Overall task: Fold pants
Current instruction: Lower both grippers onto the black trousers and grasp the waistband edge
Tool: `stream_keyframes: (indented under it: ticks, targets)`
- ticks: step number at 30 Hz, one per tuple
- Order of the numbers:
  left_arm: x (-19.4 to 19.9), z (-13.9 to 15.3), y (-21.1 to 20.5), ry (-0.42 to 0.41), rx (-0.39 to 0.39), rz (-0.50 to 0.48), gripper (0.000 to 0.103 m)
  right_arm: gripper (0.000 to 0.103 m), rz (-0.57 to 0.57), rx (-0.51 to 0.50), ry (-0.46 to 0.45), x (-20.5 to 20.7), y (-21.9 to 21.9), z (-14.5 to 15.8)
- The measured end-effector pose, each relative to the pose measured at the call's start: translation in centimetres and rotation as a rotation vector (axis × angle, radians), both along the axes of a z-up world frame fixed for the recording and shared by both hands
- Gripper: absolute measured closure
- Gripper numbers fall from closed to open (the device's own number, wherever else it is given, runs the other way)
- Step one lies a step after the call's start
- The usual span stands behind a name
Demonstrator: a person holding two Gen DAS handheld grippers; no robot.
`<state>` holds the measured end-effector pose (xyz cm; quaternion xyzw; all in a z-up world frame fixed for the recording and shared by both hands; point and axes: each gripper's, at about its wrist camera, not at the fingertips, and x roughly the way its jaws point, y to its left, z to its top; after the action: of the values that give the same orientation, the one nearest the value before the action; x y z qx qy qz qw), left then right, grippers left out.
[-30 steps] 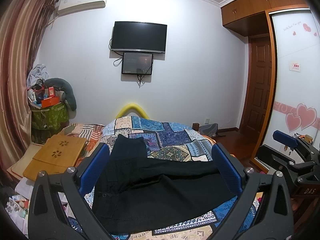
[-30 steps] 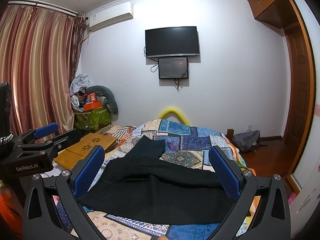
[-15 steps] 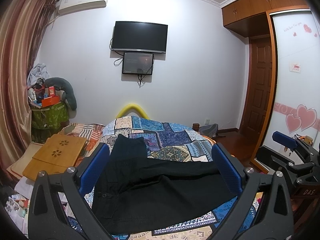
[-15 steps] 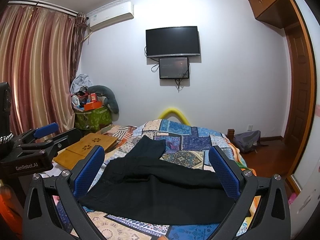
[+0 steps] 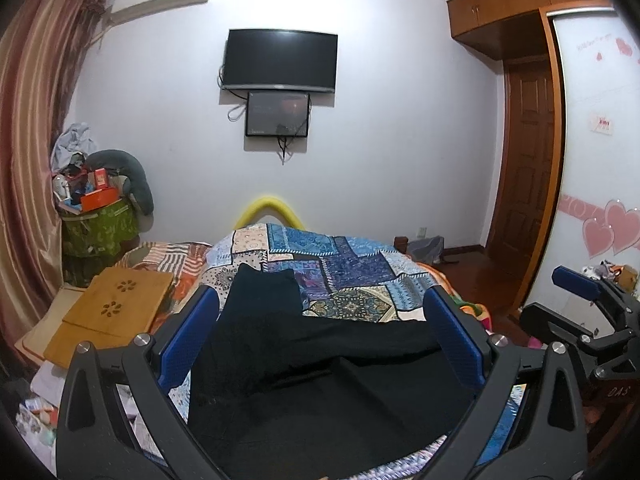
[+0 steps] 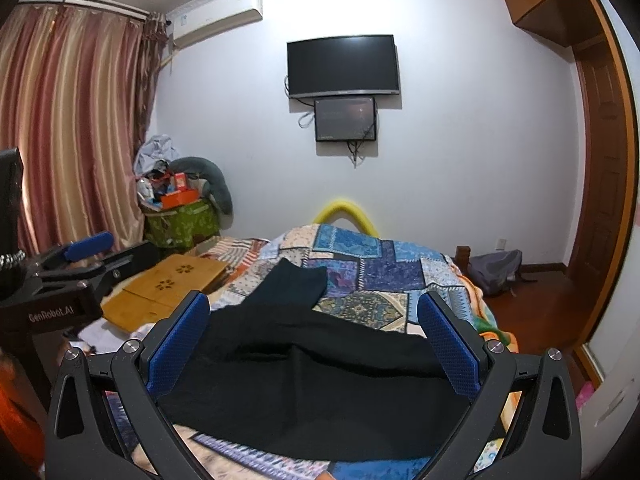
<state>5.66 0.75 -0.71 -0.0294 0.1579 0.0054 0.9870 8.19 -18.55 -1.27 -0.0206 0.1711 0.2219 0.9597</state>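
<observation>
The black pants (image 5: 320, 368) lie spread on the patchwork bed (image 5: 360, 276), possibly already partly folded. The left gripper (image 5: 320, 336) and right gripper (image 6: 316, 340) hover above, jaws spread wide.

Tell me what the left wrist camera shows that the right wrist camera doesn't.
Only the left wrist view shows the white wardrobe door with pink hearts and the right hand-held gripper seen from the side.

Only the right wrist view shows the curtains spread wide, the grey backpack in full, and the left hand-held gripper from the side.

Both show the black pants lying on the patchwork bedspread, the wooden lap desk, the wall TV, and open blue-padded fingers framing the pants.
</observation>
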Motion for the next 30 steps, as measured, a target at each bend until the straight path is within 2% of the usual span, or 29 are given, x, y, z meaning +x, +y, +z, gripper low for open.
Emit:
stream_keyframes:
  ticks: [3, 8, 14, 19, 23, 28, 30]
  targets:
    - [3.0, -0.4, 1.3, 0.026, 0.003, 0.014, 0.000, 0.000, -0.044, -0.025, 0.023, 3.1, -0.1, -1.0]
    - [7.4, -1.5, 3.5, 0.013, 0.048, 0.060, 0.000, 0.000, -0.062, -0.065, 0.087, 8.2, -0.2, -3.0]
    - [14.7, -4.5, 7.8, 0.104, 0.098, 0.138, 0.000, 0.001, -0.032, -0.144, 0.182, 14.4, -0.3, -6.9]
    - [21.1, -8.8, 13.1, 0.236, 0.072, 0.190, 0.000, 0.001, -0.010, -0.182, 0.272, 19.4, -1.0, -9.9]
    - [24.8, -12.8, 17.0, 0.351, 0.065, 0.307, 0.000, 0.001, 0.036, -0.193, 0.388, 23.0, -1.3, -12.4]
    - [28.9, -19.4, 22.0, 0.515, -0.015, 0.334, 0.001, 0.001, 0.070, -0.256, 0.468, 26.5, -1.2, -15.3]
    - [29.7, -21.8, 23.2, 0.573, -0.043, 0.330, 0.009, 0.003, 0.104, -0.270, 0.500, 28.0, -1.0, -16.3]
